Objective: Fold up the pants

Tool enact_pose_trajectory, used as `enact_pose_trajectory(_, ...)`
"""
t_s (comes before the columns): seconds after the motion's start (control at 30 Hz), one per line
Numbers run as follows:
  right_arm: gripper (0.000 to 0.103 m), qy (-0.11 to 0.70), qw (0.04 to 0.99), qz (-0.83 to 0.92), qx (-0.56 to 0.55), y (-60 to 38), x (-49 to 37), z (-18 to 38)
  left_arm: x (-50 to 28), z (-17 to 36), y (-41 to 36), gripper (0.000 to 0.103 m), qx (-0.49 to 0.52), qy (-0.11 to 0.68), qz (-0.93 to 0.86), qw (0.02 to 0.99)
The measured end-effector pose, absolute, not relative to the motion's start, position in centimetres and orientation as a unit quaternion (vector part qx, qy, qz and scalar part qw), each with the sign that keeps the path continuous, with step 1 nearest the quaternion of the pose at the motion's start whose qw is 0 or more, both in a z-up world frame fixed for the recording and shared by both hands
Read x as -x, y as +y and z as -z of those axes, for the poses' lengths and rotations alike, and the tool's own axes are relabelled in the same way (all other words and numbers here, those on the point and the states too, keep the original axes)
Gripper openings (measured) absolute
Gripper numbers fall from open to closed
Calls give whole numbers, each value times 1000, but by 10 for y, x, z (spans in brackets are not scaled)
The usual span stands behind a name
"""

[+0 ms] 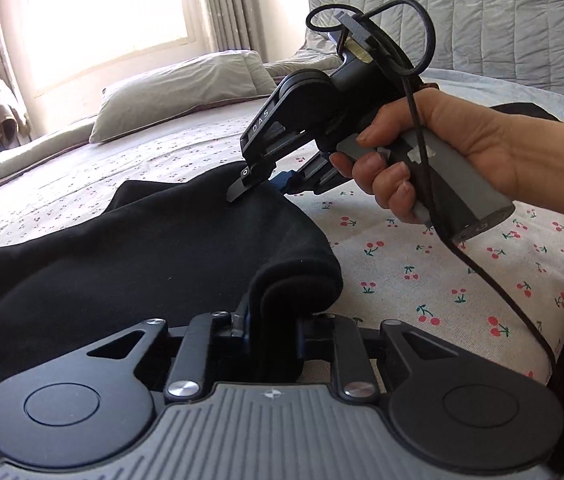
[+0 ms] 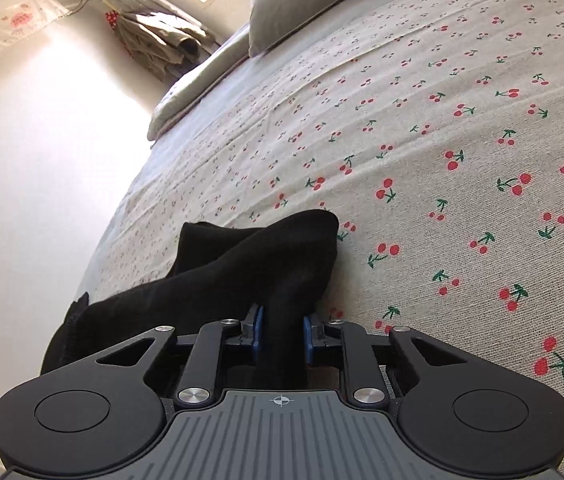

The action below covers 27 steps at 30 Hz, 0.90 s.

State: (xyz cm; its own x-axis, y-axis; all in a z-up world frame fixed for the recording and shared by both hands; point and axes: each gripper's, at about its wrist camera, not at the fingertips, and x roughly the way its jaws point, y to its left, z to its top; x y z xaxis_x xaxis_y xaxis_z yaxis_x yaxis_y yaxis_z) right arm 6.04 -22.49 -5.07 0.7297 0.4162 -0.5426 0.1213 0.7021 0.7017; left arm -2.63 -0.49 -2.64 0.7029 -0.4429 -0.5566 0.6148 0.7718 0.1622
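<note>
Both grippers are pinching the black pants (image 1: 129, 248), which are lying on the cherry-print bedsheet (image 1: 422, 264) near the bed's front edge. Left gripper (image 1: 269, 332) is clamping a rolled, thick edge of the cloth; right gripper (image 2: 282, 332) is squeezing a narrow bunch between its blue pads (image 2: 308, 338), and the person's hand (image 1: 434, 152) is gripping its handle

Risks I'm seeing:
- left bite is sitting on a bulky roll, so it's probably catching several layers unevenly; a layer could be slipping out once tension goes on
- right bite looks shallow, right at the fabric's corner; a quick lift could be pulling it free
- the far leg end is lying crumpled and crossed in the right wrist view, so any fold from here is likely dragging that wrinkle in
- the loose cable (image 1: 422, 120) is hanging by the cloth and could be snagging
</note>
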Motion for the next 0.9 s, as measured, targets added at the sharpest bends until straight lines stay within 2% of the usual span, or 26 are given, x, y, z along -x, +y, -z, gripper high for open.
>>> enact_pose_trajectory(0.07, 13, 348, 859, -81, -366, -221, -60, 41, 30, 19, -5, 15, -148, 247, 285, 914)
enact_pose_trajectory(0.27, 9, 299, 867, -93, -388, -240, -47, 8, 43, -8, -24, 14, -119, 222, 289, 924)
enact_pose_trajectory(0.7, 9, 279, 853, 18, -441, -346, 46, 3, 67, -1, -109, 13, -45, 248, 420, 872)
enact_pose_trajectory(0.9, 9, 277, 851, 34, -445, -354, 63, 4, 64, -1, -101, 14, -21, 259, 442, 859)
